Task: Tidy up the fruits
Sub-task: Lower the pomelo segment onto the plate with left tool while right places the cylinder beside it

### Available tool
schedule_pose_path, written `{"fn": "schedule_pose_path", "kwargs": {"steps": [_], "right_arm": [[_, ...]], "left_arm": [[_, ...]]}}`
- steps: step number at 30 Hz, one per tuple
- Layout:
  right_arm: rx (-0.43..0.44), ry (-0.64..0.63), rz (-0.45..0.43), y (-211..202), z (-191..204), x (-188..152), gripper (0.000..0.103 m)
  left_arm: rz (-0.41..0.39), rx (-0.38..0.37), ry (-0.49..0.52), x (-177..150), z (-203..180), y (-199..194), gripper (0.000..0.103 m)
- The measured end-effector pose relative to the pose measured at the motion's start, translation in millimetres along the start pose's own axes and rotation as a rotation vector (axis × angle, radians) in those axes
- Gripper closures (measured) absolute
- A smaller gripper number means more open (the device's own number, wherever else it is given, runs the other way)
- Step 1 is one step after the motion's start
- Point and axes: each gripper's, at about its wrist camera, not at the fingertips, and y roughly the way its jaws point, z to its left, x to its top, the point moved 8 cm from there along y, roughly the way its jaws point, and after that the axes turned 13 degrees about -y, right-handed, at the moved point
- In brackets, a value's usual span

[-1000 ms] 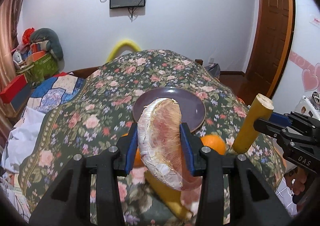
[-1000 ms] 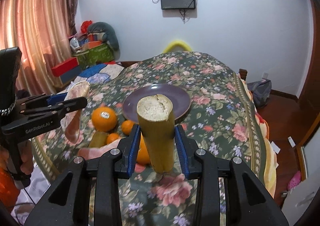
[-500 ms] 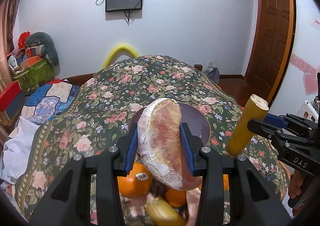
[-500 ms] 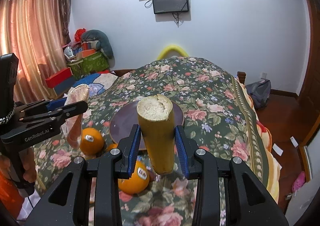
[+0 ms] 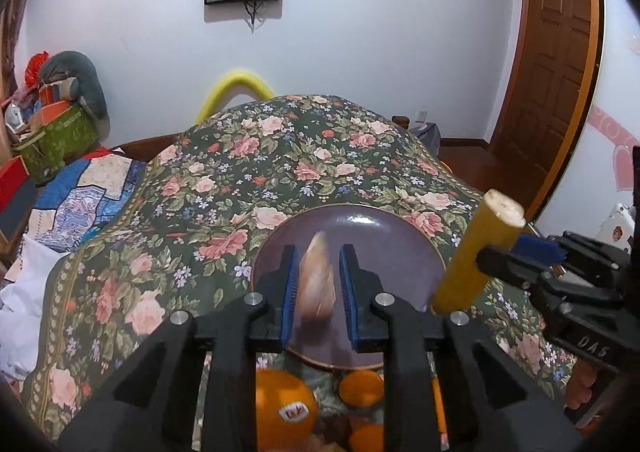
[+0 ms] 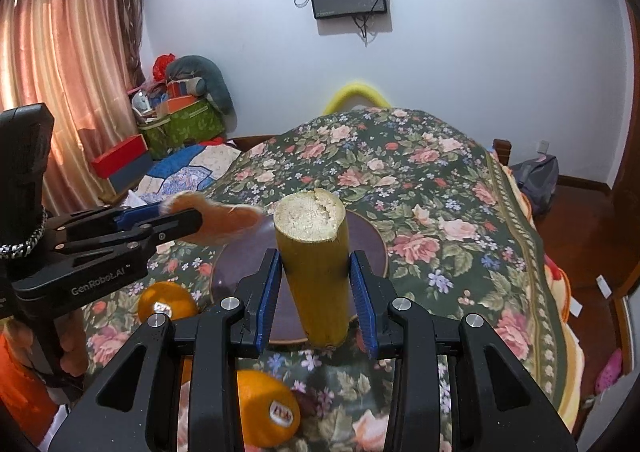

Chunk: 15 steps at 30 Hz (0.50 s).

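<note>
The pomelo wedge (image 5: 317,284) over the purple plate (image 5: 360,224) is motion-blurred; below the plate, oranges (image 5: 286,408) sit partly hidden behind gripper fingers.

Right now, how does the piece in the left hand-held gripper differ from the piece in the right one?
The pomelo wedge is pinkish, tapered and blurred; the yellow stalk piece is a sharp, upright cylinder with a pale cut top. The left hand-held gripper is closing around the wedge; the right hand-held gripper clamps the stalk. Both are over the purple plate.
</note>
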Motion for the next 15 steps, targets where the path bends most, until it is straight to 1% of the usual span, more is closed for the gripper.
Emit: {"fn": "schedule_pose_path", "kwargs": {"steps": [7,13,15], "right_arm": [[0.029,0.023,0.034,29,-5,2,0.071],[0.034,0.015,0.07,49,-5,2,0.071],[0.032,0.011,0.087,54,-3,2,0.071]], "left_arm": [[0.049,0.007,-0.009,-1,8,19,0.083],[0.056,0.029,-0.033,-2,27,19,0.082],[0.071,0.038,-0.047,-1,36,21,0.078]]}}
